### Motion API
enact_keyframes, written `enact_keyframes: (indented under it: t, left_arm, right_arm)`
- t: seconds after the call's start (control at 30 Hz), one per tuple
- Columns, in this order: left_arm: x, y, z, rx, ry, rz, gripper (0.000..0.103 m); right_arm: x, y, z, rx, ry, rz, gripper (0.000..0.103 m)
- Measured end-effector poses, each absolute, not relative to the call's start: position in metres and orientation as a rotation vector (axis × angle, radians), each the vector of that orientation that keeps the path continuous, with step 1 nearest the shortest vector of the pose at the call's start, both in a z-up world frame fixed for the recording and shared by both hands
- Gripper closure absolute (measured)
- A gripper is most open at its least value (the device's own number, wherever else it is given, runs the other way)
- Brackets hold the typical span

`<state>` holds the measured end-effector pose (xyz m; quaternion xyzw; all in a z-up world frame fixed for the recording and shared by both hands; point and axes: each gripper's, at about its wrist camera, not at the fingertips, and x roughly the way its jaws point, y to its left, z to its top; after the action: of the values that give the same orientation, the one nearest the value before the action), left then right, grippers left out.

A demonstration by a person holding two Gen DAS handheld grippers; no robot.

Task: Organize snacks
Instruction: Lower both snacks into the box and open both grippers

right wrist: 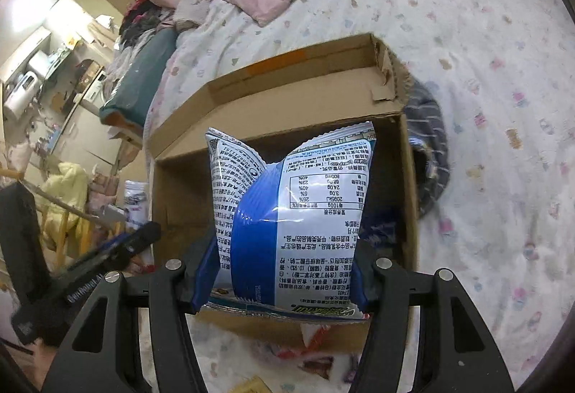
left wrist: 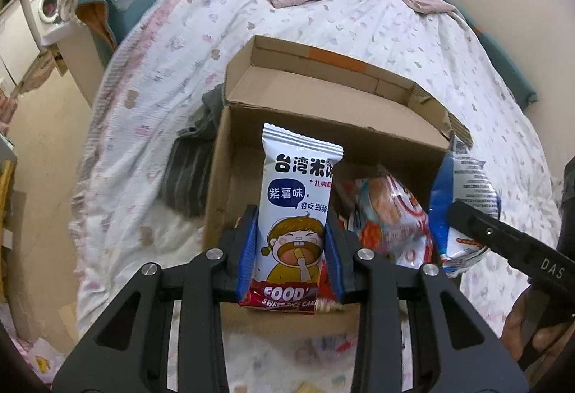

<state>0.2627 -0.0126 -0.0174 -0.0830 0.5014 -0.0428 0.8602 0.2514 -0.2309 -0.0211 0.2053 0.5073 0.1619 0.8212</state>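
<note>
An open cardboard box lies on the bed; it also shows in the right wrist view. My left gripper is shut on a white rice cake packet with a cartoon child, held upright over the box's near edge. My right gripper is shut on a puffy blue and white snack bag, held over the box opening. That bag and the right gripper's finger show at the right of the left wrist view. A red and orange snack pack lies inside the box.
The box sits on a white patterned quilt. A grey striped cloth lies against the box's side. Small wrappers lie on the quilt in front of the box. A floor and washing machine are far left.
</note>
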Motion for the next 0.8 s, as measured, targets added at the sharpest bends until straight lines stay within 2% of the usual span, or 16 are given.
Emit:
enact_keyframes:
  t: [0.2,0.37,0.47,0.8]
  left_arm:
    - [0.275,-0.01,-0.035,-0.18,1.109,-0.078,0.073]
    - [0.272,-0.007,-0.028,-0.17,1.092,-0.069,0.073]
    - [0.274,-0.005,-0.028,-0.157,1.088,-0.068,0.073]
    - [0.276,-0.015,-0.038,-0.159,1.118,-0.107,0.073]
  right_arm:
    - [0.274,-0.199,-0.038,0.423,1.125,0.406,0.042]
    - [0.288,-0.178,-0.047,0.453,1.154,0.466,0.04]
    - [0.289,-0.174,-0.05,0.497,1.16,0.488,0.019]
    - [0.278,-0.207,-0.051,0.522,1.152,0.427,0.019]
